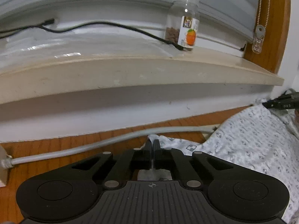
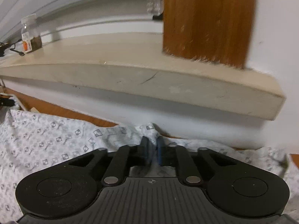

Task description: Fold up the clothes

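A white garment with a small grey square print (image 1: pixel 248 140) lies on a wooden table (image 1: pixel 56 149), stretched between my two grippers. My left gripper (image 1: pixel 153 143) is shut on one corner of the garment, close to the wall. My right gripper (image 2: pixel 153 141) is shut on another corner of the garment (image 2: pixel 56 140), which bunches up between its fingers. The tip of the right gripper (image 1: pixel 280 103) shows at the right edge of the left wrist view. The cloth sags between the two grips.
A beige window sill (image 1: pixel 130 74) juts out above the table's far edge. On it stand a glass jar with an orange label (image 1: pixel 182 24) and a black cable (image 1: pixel 112 26). A grey cable (image 1: pixel 93 145) runs along the table. A wooden frame (image 2: pixel 205 22) rises at the right.
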